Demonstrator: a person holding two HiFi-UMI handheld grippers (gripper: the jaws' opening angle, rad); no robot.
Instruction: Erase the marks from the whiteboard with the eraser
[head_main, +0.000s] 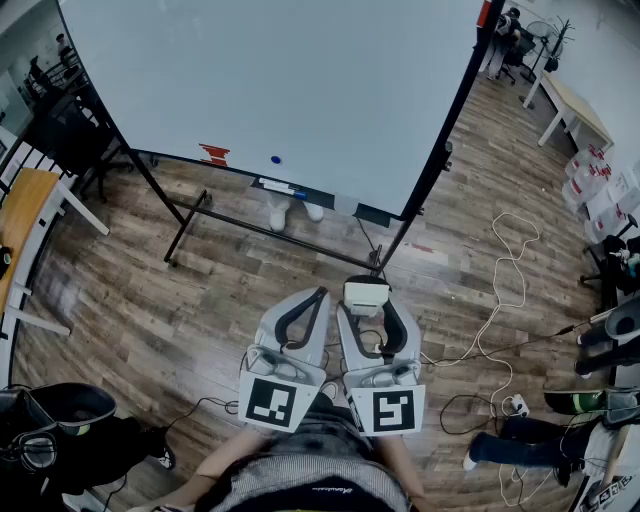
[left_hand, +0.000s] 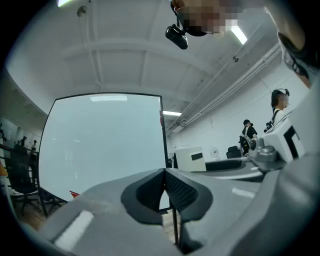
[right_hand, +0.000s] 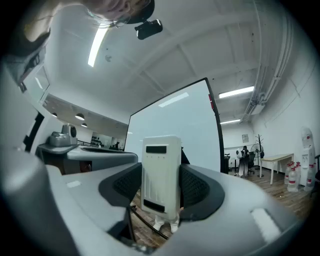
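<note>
A large whiteboard (head_main: 290, 90) on a black wheeled stand fills the upper head view; it also shows in the left gripper view (left_hand: 100, 145) and right gripper view (right_hand: 180, 125). I see no marks on its surface. A red patch (head_main: 214, 154) and a blue dot (head_main: 276, 159) sit near its lower edge. My right gripper (head_main: 367, 303) is shut on a white eraser (right_hand: 161, 177), held upright between the pads. My left gripper (head_main: 316, 296) is shut with nothing in it, close beside the right one, both held low over the floor in front of the board.
The floor is wooden planking with white cables (head_main: 500, 300) trailing at the right. White shoes of a person (head_main: 290, 214) show beneath the board. A table (head_main: 572, 105) and chairs stand at the back right, black chairs (head_main: 70, 130) at the left, bags (head_main: 60, 425) at lower left.
</note>
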